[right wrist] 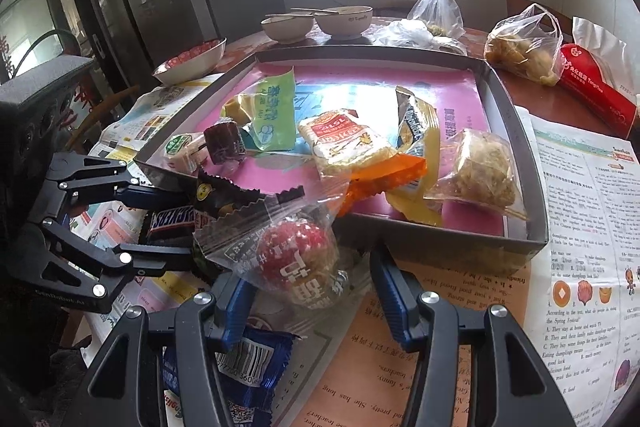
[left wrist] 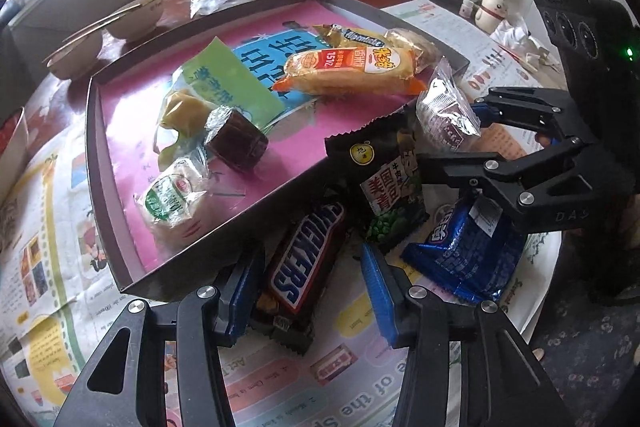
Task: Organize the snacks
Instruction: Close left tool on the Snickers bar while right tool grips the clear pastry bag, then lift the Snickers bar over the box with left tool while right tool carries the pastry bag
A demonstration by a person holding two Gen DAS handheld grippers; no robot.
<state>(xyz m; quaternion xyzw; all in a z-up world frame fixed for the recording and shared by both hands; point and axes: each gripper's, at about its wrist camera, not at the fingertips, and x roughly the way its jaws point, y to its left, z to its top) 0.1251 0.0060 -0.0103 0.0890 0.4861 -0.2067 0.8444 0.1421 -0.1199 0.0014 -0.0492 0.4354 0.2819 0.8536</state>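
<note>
Nearest, the left hand-held gripper [left wrist: 310, 291] is set wide around the Snickers bar [left wrist: 305, 259] lying on the newspaper-covered table [left wrist: 48, 227] just outside the tray, not yet pinched, while the right hand-held gripper [right wrist: 314, 293] is spread wide with the clear-wrapped red ball snack [right wrist: 296, 259] between its fingers, contact not certain. Judged step: remaining loose snacks being picked for the pink-lined tray [left wrist: 102, 155], where several packets already lie; next, closing on each and lifting over the tray wall is called for.
</note>
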